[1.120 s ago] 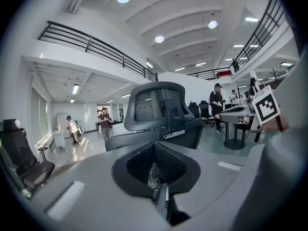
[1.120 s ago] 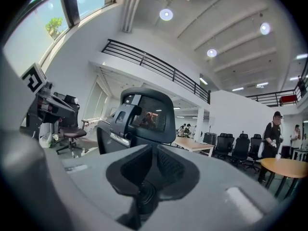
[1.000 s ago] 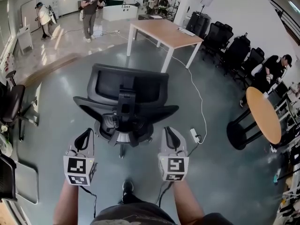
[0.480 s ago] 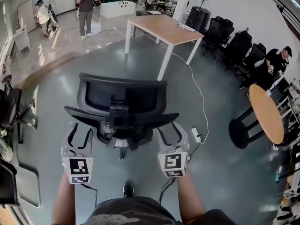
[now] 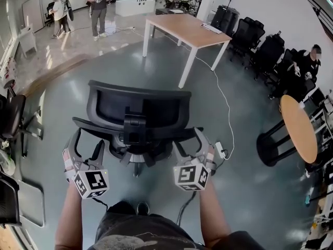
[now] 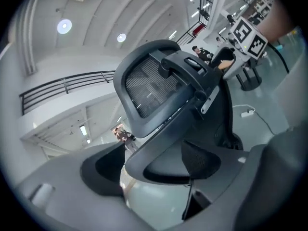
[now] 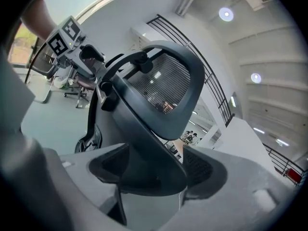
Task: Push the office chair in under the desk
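A black mesh office chair [image 5: 138,105] stands in front of me with its back toward me. Far behind it is the wooden desk [image 5: 190,29] on white legs. My left gripper [image 5: 87,145] is at the chair's left arm, and that arm [image 6: 168,165] shows between its fingers [image 6: 91,177]. My right gripper [image 5: 190,142] is at the right arm, which lies [image 7: 144,172] between its fingers [image 7: 211,170]. Both pairs of jaws have just been opening and stand wide, with no pad seen pressing on the chair.
A white cable and power strip [image 5: 218,150] lie on the grey floor right of the chair. Further right stands a round wooden table [image 5: 297,128]. Black chairs [image 5: 260,46] line the right wall and another [image 5: 11,120] stands at left. People stand at the back.
Both grippers went from shut to wide open, rolled outward and moved forward to the chair's arms. The chair now sits closer in the head view.
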A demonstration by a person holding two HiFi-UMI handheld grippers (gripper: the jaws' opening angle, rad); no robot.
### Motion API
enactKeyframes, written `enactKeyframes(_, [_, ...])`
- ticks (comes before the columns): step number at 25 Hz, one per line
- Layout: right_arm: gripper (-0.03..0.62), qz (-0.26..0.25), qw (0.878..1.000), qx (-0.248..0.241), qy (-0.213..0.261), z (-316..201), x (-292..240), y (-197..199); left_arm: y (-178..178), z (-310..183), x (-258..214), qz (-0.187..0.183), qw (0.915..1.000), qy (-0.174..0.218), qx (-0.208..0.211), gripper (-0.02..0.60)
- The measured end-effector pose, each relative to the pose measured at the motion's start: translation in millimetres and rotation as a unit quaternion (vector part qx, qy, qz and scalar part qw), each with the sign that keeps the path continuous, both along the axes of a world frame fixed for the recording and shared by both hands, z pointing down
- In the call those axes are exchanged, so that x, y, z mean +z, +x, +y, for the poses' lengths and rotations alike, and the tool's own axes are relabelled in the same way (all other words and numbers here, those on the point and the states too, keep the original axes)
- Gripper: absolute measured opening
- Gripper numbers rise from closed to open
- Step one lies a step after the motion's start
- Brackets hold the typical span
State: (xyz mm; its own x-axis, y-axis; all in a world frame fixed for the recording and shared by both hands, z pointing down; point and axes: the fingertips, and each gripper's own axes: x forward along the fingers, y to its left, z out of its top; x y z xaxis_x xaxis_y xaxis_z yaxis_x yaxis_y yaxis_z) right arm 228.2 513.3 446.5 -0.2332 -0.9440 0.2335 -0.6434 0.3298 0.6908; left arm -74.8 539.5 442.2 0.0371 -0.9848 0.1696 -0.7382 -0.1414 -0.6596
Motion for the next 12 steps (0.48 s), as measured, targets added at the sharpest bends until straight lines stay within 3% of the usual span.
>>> enactKeyframes(3, [0.327,0.022,1.000,0.006,-0.001,-8,5,0,-17,-11,6,-0.069,0.9973,-0.003,-0.027,0.399])
enactKeyframes(5, [0.327,0.046,0.999,0.016,0.000,-12,8,2,-21,-17,7,-0.095,0.9952,0.001,-0.024,0.399])
enactKeyframes(12, [0.327,0.069,0.997,0.041,-0.008,-26,16,3,-29,-35,22,-0.125,0.9922,-0.005,-0.008,0.407])
